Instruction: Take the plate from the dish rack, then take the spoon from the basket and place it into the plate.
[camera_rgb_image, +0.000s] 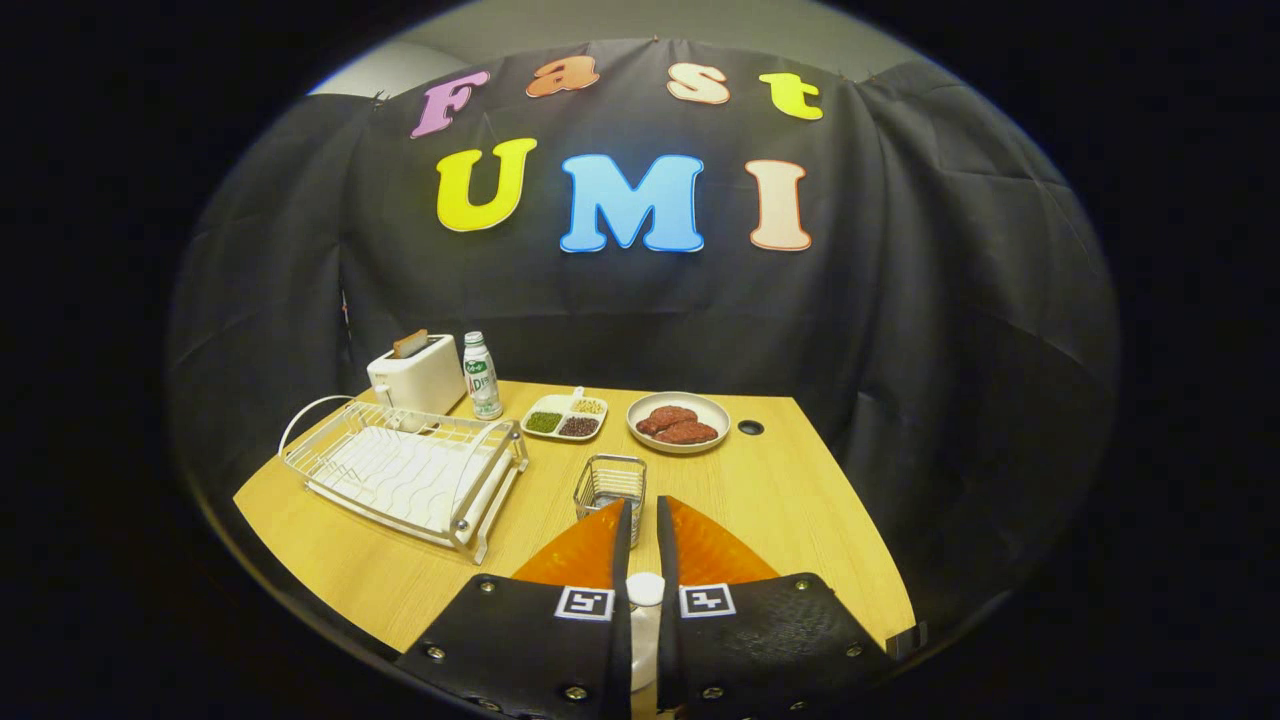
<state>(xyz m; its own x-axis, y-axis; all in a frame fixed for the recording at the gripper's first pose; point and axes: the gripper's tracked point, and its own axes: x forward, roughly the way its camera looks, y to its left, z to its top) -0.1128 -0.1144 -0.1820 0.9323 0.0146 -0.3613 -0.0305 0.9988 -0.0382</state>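
the jaws (643, 520) stand nearly together above the near part of the worktop (800, 500), with only a thin slot between the two orange fingers (590, 550). a white handle-like piece (645, 610) sits in that slot close to the gripper body; it looks like the spoon's handle, but whether both fingers press on it cannot be told.

just ahead of the fingertips stands the wire basket (611, 485), upright on the wood and apparently empty. to its left lies the white dish rack (405, 475), set at an angle, with a wire loop at its far left end; no plate stands out in its slots.

beyond the basket, a round plate (679, 422) holds two reddish-brown patties (677, 425). just left of it is a divided tray (564, 417) with green, dark and pale fillings. further left, a small bottle (482, 376) stands upright beside a white toaster (414, 376) with a slice of toast (409, 343) sticking up from it. the toaster is just behind the rack's far end. a dark hole (750, 427) in the worktop lies right of the plate.
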